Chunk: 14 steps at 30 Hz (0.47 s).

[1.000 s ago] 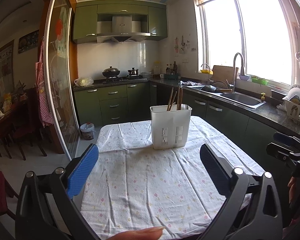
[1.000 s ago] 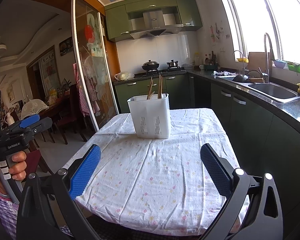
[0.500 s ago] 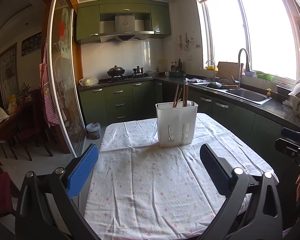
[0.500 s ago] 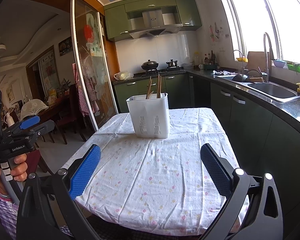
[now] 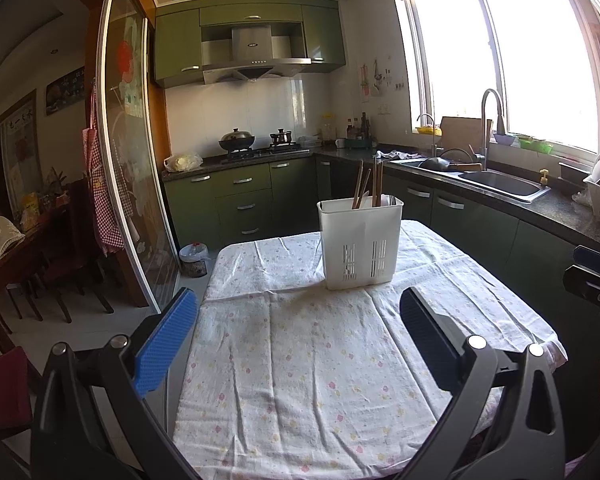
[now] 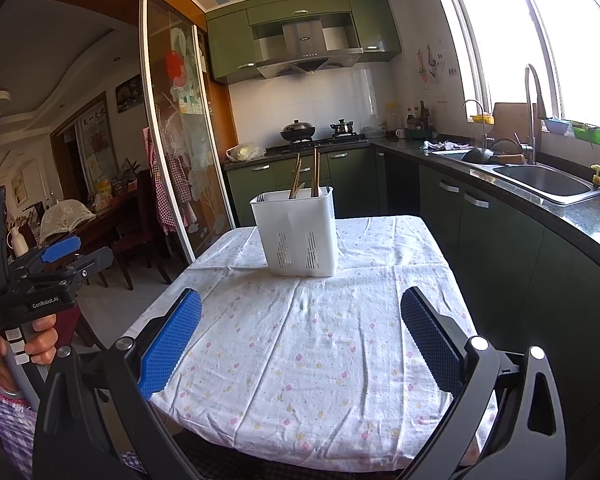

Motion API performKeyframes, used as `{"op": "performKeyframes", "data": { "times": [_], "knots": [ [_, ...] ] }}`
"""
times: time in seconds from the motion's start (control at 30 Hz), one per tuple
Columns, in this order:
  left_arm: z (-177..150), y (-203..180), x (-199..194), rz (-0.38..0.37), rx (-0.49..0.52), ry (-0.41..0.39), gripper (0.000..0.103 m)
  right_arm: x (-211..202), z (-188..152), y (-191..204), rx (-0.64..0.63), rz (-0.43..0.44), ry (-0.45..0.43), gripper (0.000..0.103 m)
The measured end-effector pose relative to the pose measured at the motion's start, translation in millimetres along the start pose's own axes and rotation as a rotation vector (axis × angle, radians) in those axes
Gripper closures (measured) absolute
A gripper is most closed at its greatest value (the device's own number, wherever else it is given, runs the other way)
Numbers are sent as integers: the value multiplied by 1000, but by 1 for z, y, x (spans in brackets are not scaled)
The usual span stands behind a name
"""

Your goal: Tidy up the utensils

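Note:
A white slotted utensil holder (image 5: 360, 242) stands upright at the far end of the table; it also shows in the right wrist view (image 6: 297, 232). Several brown chopsticks (image 5: 367, 183) stick up out of it, also seen from the right (image 6: 306, 176). My left gripper (image 5: 298, 326) is open and empty, held back over the near half of the table. My right gripper (image 6: 300, 328) is open and empty too, near the front edge. Each gripper shows at the edge of the other's view.
The table has a white flowered cloth (image 5: 300, 360). Green cabinets and a dark counter with a steel sink (image 5: 500, 184) run along the right. A glass sliding door (image 5: 132, 200) and dining chairs stand to the left. A stove with pots (image 5: 256, 144) is at the back.
Both grippers have stayed open. The left view has shifted slightly, so the holder sits further right and higher in it; the fingertip at its bottom edge is gone. The right view barely changed.

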State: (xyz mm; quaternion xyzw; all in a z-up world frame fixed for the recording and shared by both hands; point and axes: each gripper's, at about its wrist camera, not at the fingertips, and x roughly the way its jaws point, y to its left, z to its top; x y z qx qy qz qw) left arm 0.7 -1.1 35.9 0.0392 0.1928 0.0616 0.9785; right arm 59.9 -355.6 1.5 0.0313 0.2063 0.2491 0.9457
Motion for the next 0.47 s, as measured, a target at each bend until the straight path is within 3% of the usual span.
{"op": "performKeyframes", "data": {
  "times": [0.47],
  "knots": [
    [-1, 3, 1, 16, -10, 6, 7, 0, 0, -1, 1, 0, 1, 5]
  ]
}}
